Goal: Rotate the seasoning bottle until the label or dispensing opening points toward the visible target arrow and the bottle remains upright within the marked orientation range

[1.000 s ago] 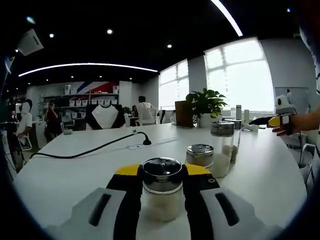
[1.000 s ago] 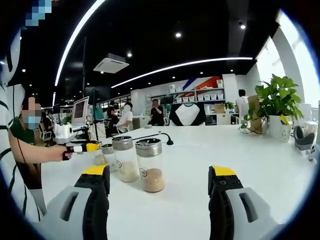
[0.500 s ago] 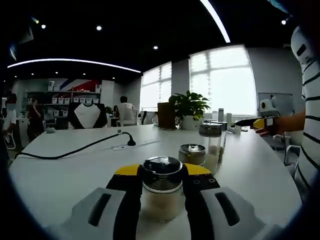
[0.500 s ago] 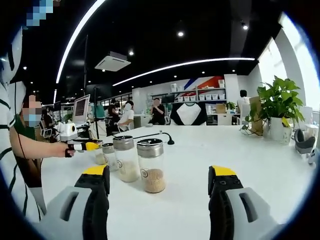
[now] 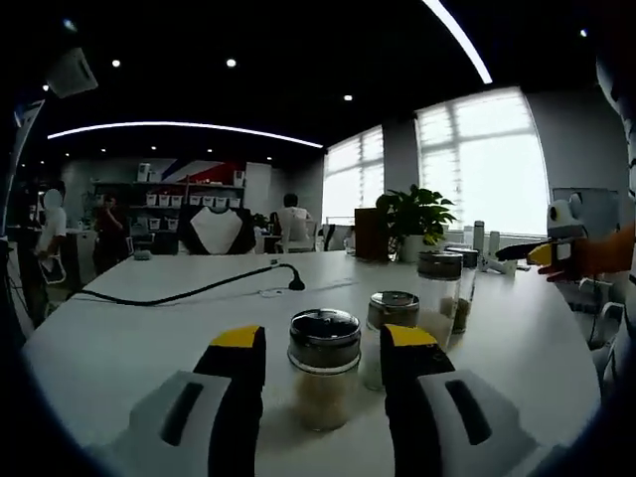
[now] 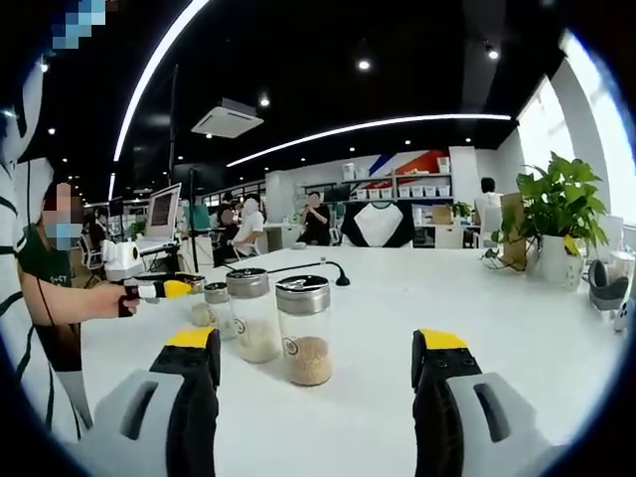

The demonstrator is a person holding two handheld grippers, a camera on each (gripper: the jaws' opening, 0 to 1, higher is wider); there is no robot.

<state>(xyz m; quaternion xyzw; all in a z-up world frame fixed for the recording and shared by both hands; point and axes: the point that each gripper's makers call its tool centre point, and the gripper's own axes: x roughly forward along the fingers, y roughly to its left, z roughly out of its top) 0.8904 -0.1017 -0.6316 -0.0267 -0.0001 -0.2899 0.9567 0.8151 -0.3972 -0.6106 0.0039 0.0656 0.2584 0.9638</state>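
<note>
Dark ceiling with recessed spots and a long curved light strip spans a big open office, where bright windows fill one wall and shelves with white boxes line the far end. People sit and stand at desks in the distance. Nearer, a broad white worktop carries a black cable that ends in a small round base, and a leafy potted plant near the window side. Four glass seasoning jars stand upright in a row on it. In the left gripper view, the left gripper is spread a little, its yellow-tipped jaws on either side of the nearest seasoning bottle, seemingly just clear of the glass. In the right gripper view, the right gripper is wide open and holds nothing, with the grain-filled jar standing ahead between its jaws.
</note>
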